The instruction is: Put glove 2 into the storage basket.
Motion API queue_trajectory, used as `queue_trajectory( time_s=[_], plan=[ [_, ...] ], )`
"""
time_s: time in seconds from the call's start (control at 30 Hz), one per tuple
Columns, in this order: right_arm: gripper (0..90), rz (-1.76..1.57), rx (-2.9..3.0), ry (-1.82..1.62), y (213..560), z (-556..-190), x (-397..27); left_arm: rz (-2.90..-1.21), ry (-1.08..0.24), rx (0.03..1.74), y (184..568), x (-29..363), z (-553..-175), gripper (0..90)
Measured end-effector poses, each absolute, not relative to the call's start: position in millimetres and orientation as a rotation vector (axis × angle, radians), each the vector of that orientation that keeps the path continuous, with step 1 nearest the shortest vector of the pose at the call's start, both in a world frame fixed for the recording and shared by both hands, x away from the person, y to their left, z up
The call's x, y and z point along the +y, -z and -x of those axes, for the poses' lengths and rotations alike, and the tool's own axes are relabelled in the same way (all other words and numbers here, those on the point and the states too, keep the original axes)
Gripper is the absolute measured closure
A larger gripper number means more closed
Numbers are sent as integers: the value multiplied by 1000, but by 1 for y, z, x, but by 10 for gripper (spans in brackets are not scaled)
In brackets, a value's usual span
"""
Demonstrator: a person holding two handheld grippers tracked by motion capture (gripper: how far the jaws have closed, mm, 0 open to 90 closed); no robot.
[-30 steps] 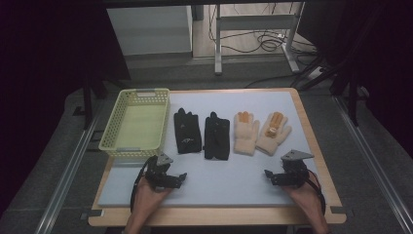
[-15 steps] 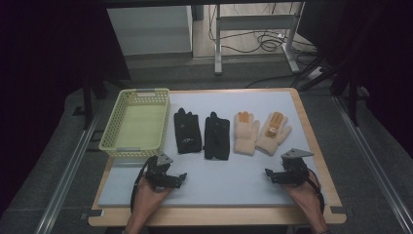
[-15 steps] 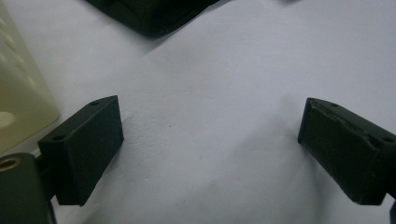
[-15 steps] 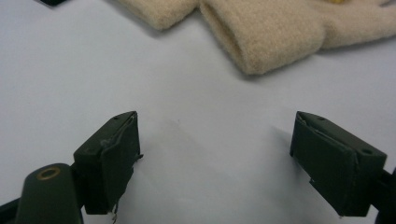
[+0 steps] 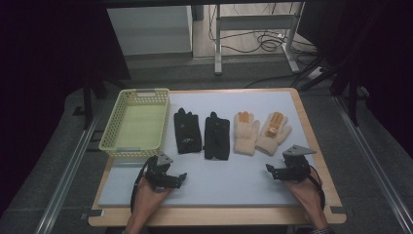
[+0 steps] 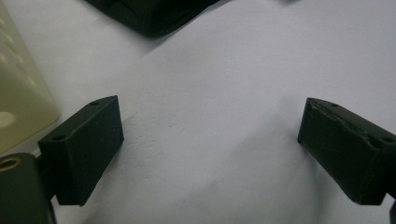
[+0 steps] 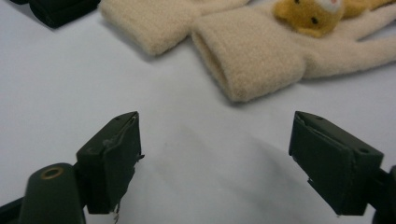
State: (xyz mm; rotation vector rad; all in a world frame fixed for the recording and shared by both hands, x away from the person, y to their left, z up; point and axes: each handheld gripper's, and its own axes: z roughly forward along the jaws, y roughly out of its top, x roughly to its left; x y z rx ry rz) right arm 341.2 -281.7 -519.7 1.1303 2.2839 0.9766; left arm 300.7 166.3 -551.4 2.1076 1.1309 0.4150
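Two black gloves [image 5: 188, 130] [image 5: 216, 136] and two cream gloves [image 5: 246, 132] [image 5: 272, 132] lie in a row across the middle of the blue-grey mat [image 5: 224, 183]. My left gripper [image 5: 181, 176] [image 6: 210, 140] rests near the front edge, below the black gloves, open over bare mat. At the front right, below the cream gloves, my right gripper [image 5: 269, 169] [image 7: 217, 149] is also open; its jaws have just been closing slightly with nothing between them. Just beyond them lies a cream cuff [image 7: 252, 56] under a bear patch [image 7: 308, 14].
A yellow-green mesh basket [image 5: 144, 92] stands at the mat's left, its wall [image 6: 18, 102] close beside my left gripper. A black glove's edge [image 6: 149, 11] lies ahead of that gripper. The wooden table rim [image 5: 311, 131] frames the mat.
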Motion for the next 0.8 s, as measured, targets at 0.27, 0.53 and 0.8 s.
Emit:
queue_trajectory(
  time_s=[0.27, 0.53, 0.8],
  plan=[
    [211, -1126, 2298, -981, 515, -355, -284, -2108, -414, 1131, 551, 166, -301, 71],
    [249, -1120, 2290, -976, 507, -369, -283, -2107, -415, 1131, 551, 166, -301, 71],
    [308, -1128, 2270, -1049, 497, -383, -278, -2107, -414, 1132, 551, 166, -301, 71]
  ],
)
